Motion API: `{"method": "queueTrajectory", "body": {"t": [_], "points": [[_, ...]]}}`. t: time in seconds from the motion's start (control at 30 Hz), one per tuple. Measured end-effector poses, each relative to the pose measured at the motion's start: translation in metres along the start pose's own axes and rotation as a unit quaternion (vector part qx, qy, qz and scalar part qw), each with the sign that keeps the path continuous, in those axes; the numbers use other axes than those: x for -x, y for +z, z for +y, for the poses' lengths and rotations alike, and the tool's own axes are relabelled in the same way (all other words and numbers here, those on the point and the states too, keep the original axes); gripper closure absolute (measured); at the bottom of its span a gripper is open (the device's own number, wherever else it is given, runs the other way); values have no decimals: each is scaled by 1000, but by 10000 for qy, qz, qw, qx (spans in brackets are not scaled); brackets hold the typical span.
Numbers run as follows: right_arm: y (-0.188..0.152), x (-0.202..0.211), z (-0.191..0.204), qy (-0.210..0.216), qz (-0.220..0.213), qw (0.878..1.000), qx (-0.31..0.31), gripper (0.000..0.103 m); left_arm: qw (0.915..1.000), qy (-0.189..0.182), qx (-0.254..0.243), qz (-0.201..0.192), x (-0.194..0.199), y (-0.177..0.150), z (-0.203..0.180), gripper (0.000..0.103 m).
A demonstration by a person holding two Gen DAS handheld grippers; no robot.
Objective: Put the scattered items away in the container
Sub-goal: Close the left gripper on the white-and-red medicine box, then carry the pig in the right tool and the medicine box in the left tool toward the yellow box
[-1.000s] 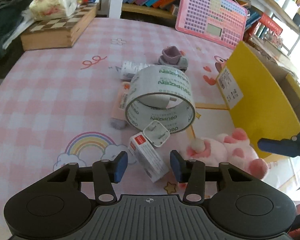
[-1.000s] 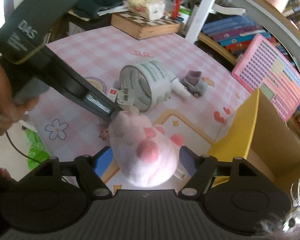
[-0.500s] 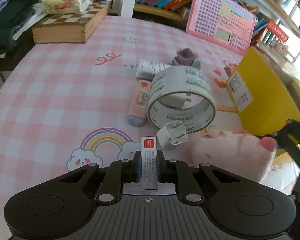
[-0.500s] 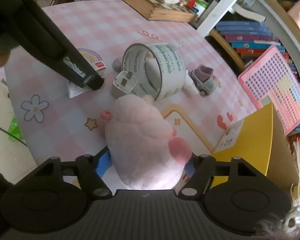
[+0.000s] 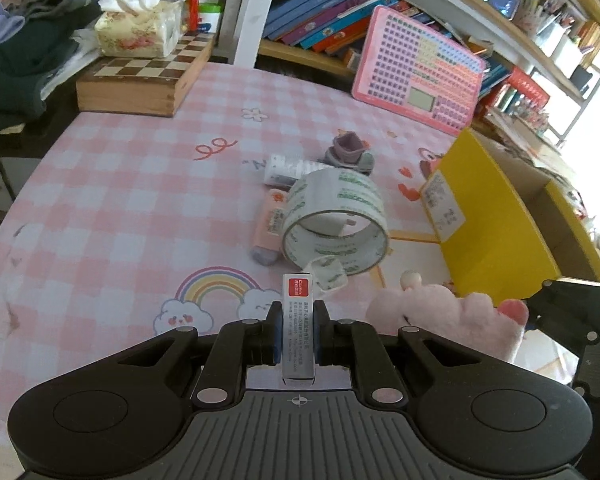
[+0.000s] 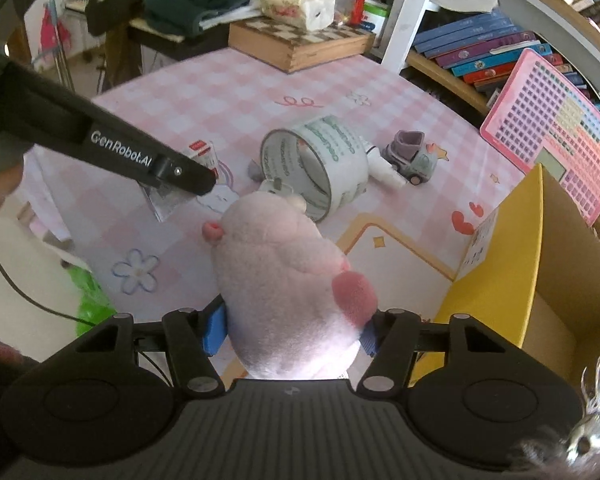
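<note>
A: Left gripper (image 5: 296, 334) first — jaws clamped on the small white box (image 5: 297, 322), red label end sticking out forward. A second ago that box lay on the tablecloth between parted jaws; now it's pinched and looks lifted clear of the cloth.

B: Right gripper (image 6: 292, 330)?

A: Jaws have just been closing on the pink plush toy (image 6: 288, 280). Blue pads press into its sides, so it's gripped, held at a middling width because the toy is bulky. It sat on the table a second ago; now it seems raised, though the fisheye makes that hard to be sure of.

B: Container?

A: Yellow box (image 6: 512, 264), open top, just to the right of the plush in the right wrist view. Near, not touching as far as I can see.

B: What's left on the table?

A: Tape roll (image 5: 334, 220) on its side, white charger plug (image 5: 326, 274) against it, pink tube (image 5: 268, 224) beside the roll, white tube (image 5: 288, 166) and toy truck (image 5: 350, 152) behind — all still out on the pink checked tablecloth (image 5: 120, 200).

B: So progress?

A: Both grasps done, neither item in the box yet. Next is carry and drop, plush has the shorter trip. Early in the task, I'd judge.
</note>
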State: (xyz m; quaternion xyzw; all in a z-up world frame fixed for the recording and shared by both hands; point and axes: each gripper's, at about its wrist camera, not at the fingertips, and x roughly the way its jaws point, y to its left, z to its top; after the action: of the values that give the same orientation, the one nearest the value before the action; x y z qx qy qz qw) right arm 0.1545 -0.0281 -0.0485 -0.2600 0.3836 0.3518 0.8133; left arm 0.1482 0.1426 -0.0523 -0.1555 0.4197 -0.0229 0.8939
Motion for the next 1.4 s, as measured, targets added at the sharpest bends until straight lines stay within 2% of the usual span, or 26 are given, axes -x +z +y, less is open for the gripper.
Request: {"method": "queueTrajectory", "body": {"t": [0.27,0.53,0.83,1.4], "points": [[-8,39,-5,132,-214,9966,-788,43,9983,-511,-249,-159,33,0,-15,90],[-32,72,-6,-223,-410,9842,-1708,42,9934,-917,-638,-270,57,-7,-31,90],[-61,93,15,-557,-268,9725,-2247,42,9866,-1319,-959,-23,64,-30,-43,90],[-112,121,27,-1113,-96,9338,-3398,42,9676,-1964,-1557,308,65,-52,-67,90]]}}
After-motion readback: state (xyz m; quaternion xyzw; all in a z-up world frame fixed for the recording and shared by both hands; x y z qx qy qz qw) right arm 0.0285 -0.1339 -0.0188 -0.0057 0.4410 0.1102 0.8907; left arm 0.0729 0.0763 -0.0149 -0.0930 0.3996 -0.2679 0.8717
